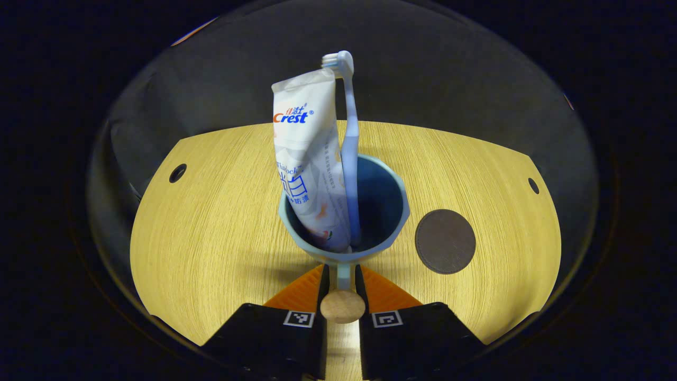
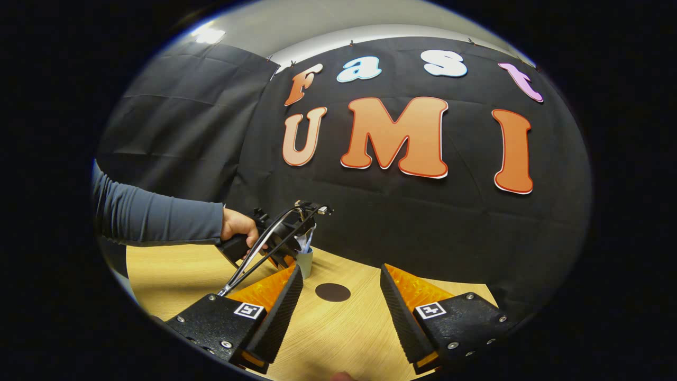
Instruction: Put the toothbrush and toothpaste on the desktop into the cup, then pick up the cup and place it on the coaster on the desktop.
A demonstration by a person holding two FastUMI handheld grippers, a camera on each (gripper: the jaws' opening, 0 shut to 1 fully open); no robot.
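A light blue cup (image 1: 394, 211) stands left of the round dark coaster (image 1: 445, 241) on the wooden desktop. The white toothpaste tube (image 1: 307, 159) and the pale blue toothbrush (image 1: 350, 153) stand upright inside it, brush head up. My left gripper (image 1: 342, 272) is shut on the cup's handle, whose wooden knob (image 1: 342, 306) sits between the fingers. I cannot tell whether the cup rests on the desk or hangs just above it. In the right gripper view the cup (image 2: 304, 263) and coaster (image 2: 332, 292) lie ahead. My right gripper (image 2: 338, 315) is open, holds nothing and is raised over the desk.
A hand (image 2: 238, 225) in a grey sleeve holds the left gripper (image 2: 275, 243) over the desk. The desktop (image 1: 211, 227) has small round holes near its far corners (image 1: 177, 173). Black cloth walls close the booth behind the desk.
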